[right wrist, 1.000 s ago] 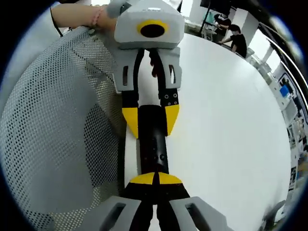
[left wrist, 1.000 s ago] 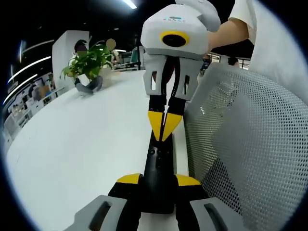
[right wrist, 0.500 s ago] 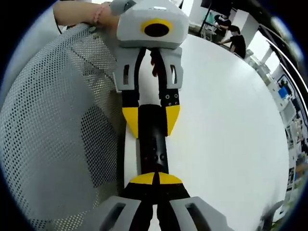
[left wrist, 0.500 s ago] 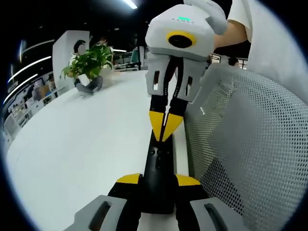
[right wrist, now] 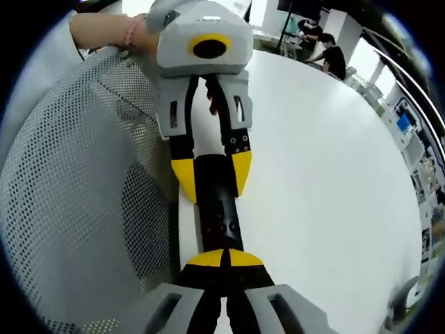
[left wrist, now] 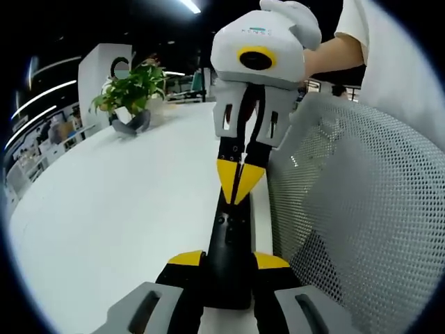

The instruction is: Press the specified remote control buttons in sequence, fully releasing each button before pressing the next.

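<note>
The left gripper [left wrist: 227,261] clamps the remote [left wrist: 228,240] while the right gripper [left wrist: 240,182], tips together, bears on a button, apparently mid-press; lifting clear comes next.

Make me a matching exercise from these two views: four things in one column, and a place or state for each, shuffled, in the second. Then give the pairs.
Things:
1. remote control
2. potted plant
3. mesh chair back
4. right gripper

Places or states:
A. at the far side of the white table
B. jaws shut, tips together over the remote's far end
C. black, clamped between the left gripper's yellow tips
D. grey, beside the table edge

Pairs: 1-C, 2-A, 3-D, 4-B
</note>
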`<state>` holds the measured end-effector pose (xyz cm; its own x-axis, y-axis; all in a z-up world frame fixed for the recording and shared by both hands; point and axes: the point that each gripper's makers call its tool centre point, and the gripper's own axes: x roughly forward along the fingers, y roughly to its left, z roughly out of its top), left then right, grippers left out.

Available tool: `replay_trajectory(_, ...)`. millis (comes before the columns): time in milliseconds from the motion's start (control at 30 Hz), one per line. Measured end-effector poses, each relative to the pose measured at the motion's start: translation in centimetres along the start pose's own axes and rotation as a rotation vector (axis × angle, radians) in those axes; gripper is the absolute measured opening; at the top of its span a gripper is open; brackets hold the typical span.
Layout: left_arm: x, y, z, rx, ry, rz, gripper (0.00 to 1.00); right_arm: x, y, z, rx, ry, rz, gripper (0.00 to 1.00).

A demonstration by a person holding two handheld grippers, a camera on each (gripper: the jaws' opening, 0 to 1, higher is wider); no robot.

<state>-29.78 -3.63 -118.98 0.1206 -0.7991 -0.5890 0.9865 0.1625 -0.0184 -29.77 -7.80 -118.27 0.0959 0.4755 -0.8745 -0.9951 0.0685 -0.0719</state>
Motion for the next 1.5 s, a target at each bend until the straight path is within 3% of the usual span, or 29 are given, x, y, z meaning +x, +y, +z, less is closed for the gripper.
replay_trajectory(167,0.02,0.00,0.04,-0.001,0.003,0.006,0.25,-0.24,-0.10,0.05,0.096,-0.142,-0.057,0.00)
replay_trajectory(267,0.00,0.04,0.04,-0.004,-0.004,0.000,0.25,-0.31,-0.08,-0.10,0.108,-0.159,-0.050,0.00)
replay_trajectory(433,0.01,0.06,0.02,0.003,0.005,-0.006,0.25,-0.15,-0.03,0.06,0.090,-0.107,0.002,0.00)
replay_trajectory(800,-0.08,0.01,-0.05,0.000,-0.004,-0.002,0.25,0.05,0.21,0.19,0.058,-0.030,0.001,0.00)
replay_trajectory(1033,-0.08,-0.05,-0.02,0.009,0.001,-0.007,0.25,0.05,0.01,0.11,0.040,0.014,0.038,0.00)
replay_trajectory(1500,0.12,0.03,0.02,0.005,-0.007,-0.016,0.25,0.00,-0.05,-0.04,0.077,0.016,0.069,0.00)
